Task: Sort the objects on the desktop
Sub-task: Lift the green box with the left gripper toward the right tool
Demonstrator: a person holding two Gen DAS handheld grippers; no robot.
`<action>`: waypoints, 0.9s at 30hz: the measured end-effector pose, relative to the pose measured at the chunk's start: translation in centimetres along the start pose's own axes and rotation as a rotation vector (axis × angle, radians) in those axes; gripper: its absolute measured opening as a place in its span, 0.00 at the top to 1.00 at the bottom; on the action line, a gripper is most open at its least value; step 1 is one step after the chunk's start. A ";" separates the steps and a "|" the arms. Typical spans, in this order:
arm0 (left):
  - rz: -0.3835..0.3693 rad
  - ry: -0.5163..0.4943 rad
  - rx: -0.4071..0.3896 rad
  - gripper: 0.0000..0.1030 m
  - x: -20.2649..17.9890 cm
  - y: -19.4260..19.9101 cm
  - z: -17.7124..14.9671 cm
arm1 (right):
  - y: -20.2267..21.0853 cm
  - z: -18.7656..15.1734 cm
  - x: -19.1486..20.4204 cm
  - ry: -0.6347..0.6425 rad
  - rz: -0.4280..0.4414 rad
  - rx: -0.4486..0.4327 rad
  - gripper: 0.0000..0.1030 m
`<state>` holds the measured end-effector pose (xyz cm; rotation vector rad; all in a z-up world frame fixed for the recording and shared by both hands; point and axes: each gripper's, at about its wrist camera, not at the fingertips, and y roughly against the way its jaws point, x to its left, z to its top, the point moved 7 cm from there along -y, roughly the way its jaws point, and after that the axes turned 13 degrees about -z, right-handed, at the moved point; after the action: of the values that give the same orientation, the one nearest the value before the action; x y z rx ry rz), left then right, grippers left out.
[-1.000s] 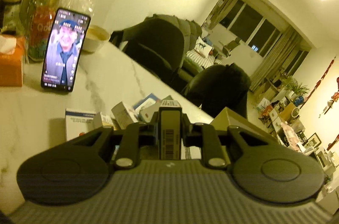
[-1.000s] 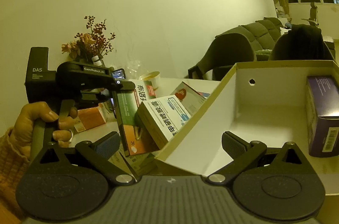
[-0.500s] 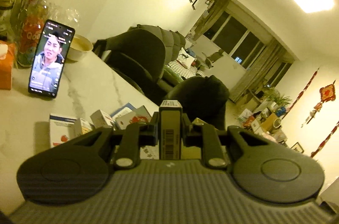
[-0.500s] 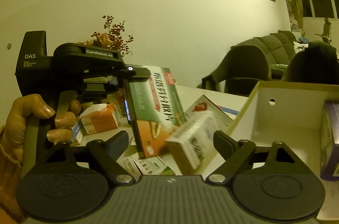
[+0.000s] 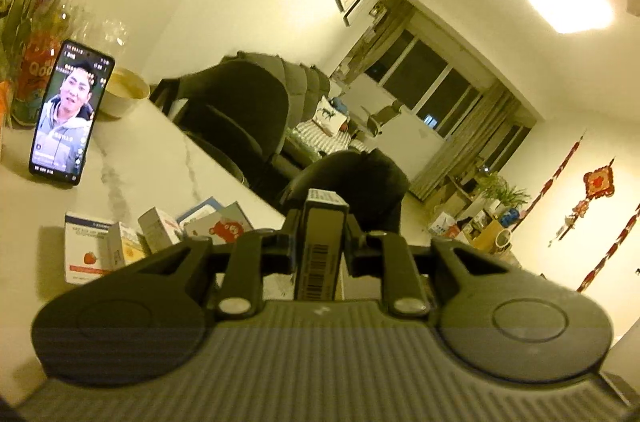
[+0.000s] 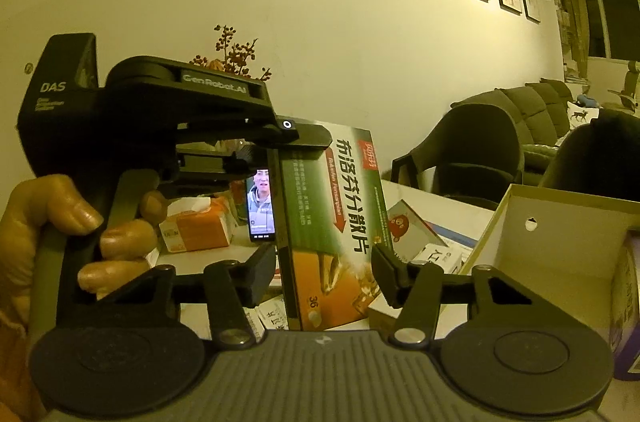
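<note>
My left gripper (image 5: pixel 322 222) is shut on a flat green and orange medicine box (image 5: pixel 320 254), seen edge-on with its barcode toward the camera. In the right wrist view a hand holds that left gripper (image 6: pixel 296 138), and the box (image 6: pixel 336 222) hangs upright below it above the table. My right gripper (image 6: pixel 324 274) has this box between its fingers. Its jaws are closing, and the pads stand just off the box's two sides. At the right stands an open cardboard box (image 6: pixel 560 246) with a purple carton (image 6: pixel 624 302) inside.
Several small medicine boxes (image 5: pixel 88 250) lie on the marble table (image 5: pixel 132 162). A lit phone (image 5: pixel 68 110) leans upright at the back, near a bowl (image 5: pixel 124 94), a bottle (image 5: pixel 36 62) and an orange tissue pack (image 6: pixel 196 226). Dark chairs (image 5: pixel 240 110) stand behind the table.
The right gripper's jaws have narrowed from wide apart to close around the green box. The left gripper brought that box up between them. A white box seen in front earlier is gone.
</note>
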<state>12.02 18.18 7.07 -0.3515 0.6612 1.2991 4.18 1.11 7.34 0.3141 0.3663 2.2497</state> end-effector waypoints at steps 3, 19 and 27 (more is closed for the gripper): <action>-0.012 -0.007 -0.023 0.81 -0.6 0.3 0.1 | 0.3 0.3 0.2 -0.007 0.017 -0.013 0.48; -0.089 -0.019 -0.032 0.77 -2.9 0.2 -0.2 | 1.2 1.3 0.8 0.001 0.037 -0.056 0.50; -0.121 -0.033 -0.043 0.76 -4.0 0.0 0.0 | 1.4 1.7 0.4 -0.006 0.015 -0.072 0.50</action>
<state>11.53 15.15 9.57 -0.3984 0.5762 1.2021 3.50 0.81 9.48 0.2864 0.2805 2.2704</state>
